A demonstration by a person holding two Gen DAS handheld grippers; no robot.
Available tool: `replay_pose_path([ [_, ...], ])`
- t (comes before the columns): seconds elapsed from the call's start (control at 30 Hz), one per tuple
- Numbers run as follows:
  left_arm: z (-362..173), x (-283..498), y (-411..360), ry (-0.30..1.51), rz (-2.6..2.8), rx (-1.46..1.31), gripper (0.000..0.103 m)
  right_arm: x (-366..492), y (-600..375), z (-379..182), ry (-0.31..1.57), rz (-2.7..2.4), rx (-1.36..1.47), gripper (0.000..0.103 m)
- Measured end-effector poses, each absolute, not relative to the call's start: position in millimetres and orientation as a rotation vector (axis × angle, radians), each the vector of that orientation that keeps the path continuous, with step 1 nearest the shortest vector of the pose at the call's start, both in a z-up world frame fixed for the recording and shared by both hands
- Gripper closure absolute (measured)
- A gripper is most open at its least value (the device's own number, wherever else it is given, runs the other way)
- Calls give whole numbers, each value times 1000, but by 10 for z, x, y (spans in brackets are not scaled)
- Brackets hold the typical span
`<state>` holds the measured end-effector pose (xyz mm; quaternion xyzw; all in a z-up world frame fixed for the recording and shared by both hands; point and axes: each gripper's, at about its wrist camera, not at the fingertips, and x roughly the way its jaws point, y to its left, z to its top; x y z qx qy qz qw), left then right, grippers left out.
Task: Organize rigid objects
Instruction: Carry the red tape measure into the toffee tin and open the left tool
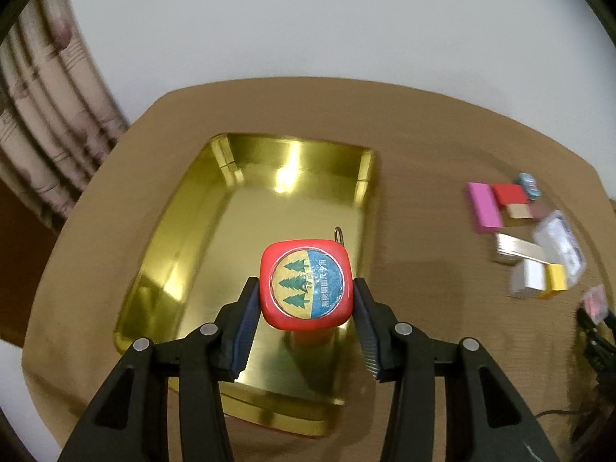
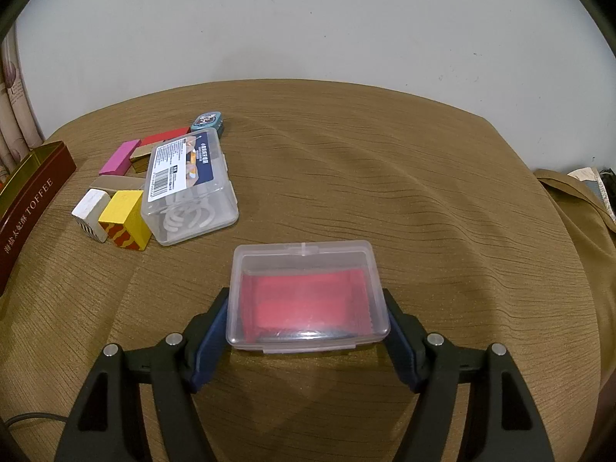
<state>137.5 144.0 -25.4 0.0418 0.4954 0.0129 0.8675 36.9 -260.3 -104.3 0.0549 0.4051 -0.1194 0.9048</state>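
My left gripper (image 1: 306,308) is shut on a red tape measure (image 1: 306,283) with a tree label, held above the gold tin tray (image 1: 184,231). My right gripper (image 2: 308,323) is shut on a small clear plastic box (image 2: 308,292) with red contents, held just above the brown tablecloth. A pile of loose things lies to the left in the right wrist view: a larger clear labelled box (image 2: 188,184), a yellow block (image 2: 125,217), a white block (image 2: 90,208), a pink block (image 2: 119,157), a red block (image 2: 163,138) and a small teal tin (image 2: 208,121).
The tin's dark red "TOFFEE" side (image 2: 30,200) stands at the far left of the right wrist view. A curtain (image 1: 50,115) hangs beyond the table's left. A white wall runs behind. A cable (image 2: 27,419) lies at the lower left.
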Motion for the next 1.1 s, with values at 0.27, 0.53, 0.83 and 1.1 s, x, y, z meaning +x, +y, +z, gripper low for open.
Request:
replay_pose_path([
  [0.27, -491, 1430, 1755, 1072, 77, 59, 60, 369, -2601, -1042, 837, -247, 113, 29],
  [0.53, -629, 1456, 1860, 1085, 85, 53, 60, 370, -2602, -1041, 837, -246, 114, 29],
  [0.83, -756, 1500, 2004, 1120, 110, 45, 60, 374, -2603, -1043, 837, -246, 114, 29],
  [1.1, -803, 1518, 2090, 1133, 145, 32, 60, 375, -2604, -1041, 838, -246, 114, 29],
])
